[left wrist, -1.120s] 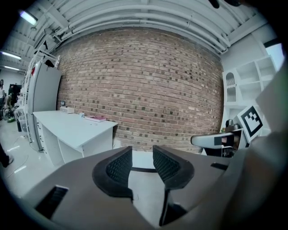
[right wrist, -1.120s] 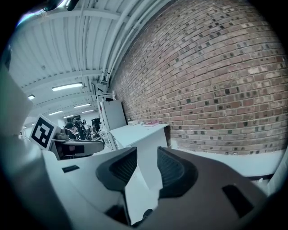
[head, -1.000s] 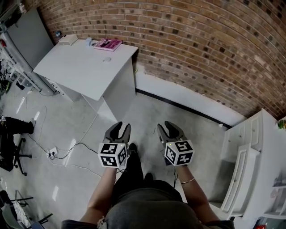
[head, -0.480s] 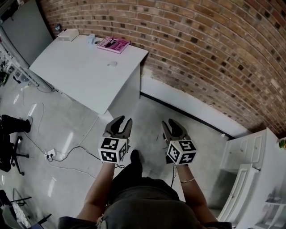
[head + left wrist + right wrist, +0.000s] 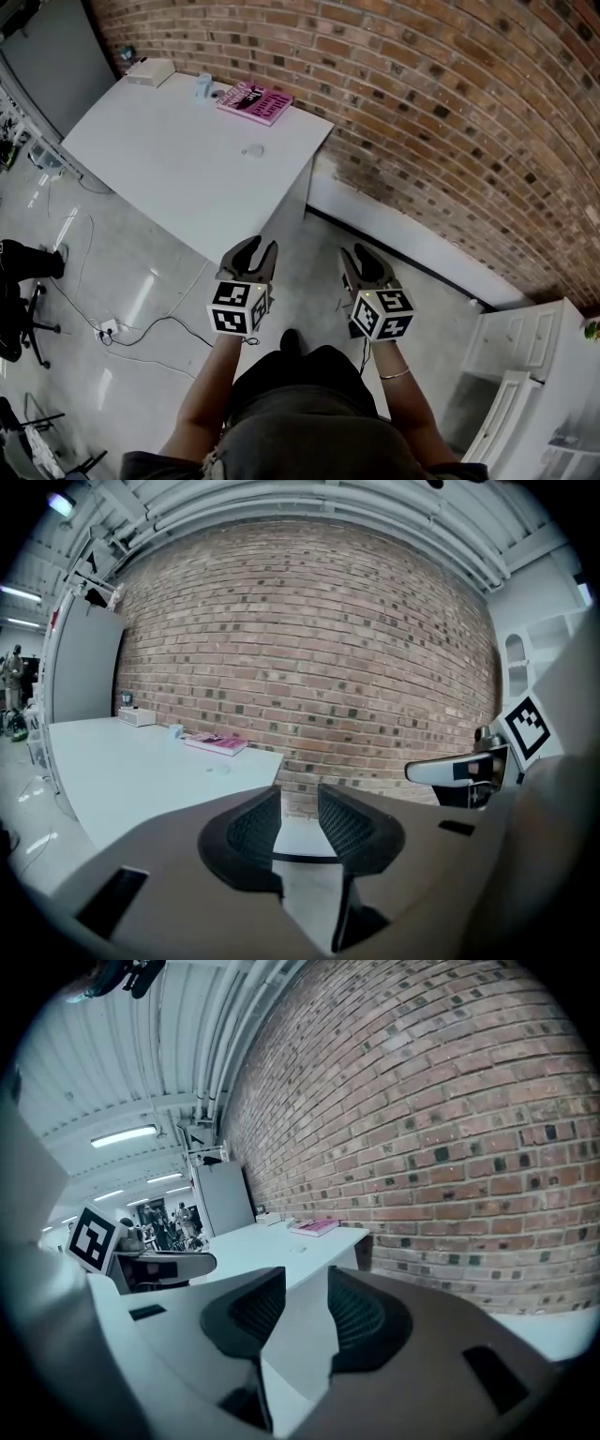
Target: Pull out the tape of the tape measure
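From here the tape measure [image 5: 251,150] looks to be the small, pale, roundish thing lying flat on the white table [image 5: 159,169], out in the open near the table's wall-side edge and apart from the pink book [image 5: 255,101]. It is too small to show whether any tape is drawn out.

On the white surface [image 5: 178,159], a small round thing [image 5: 251,150] toward its right edge and a pale blue item [image 5: 203,86] beside the pink book [image 5: 255,100] at the far side were too small to tell, and the book's print could not be read. A white cabinet [image 5: 511,347] at the right and a dark shape [image 5: 28,256] at the left were cut off by the picture's edges. Far-off people [image 5: 150,1215] in the right gripper view were too small to make out.
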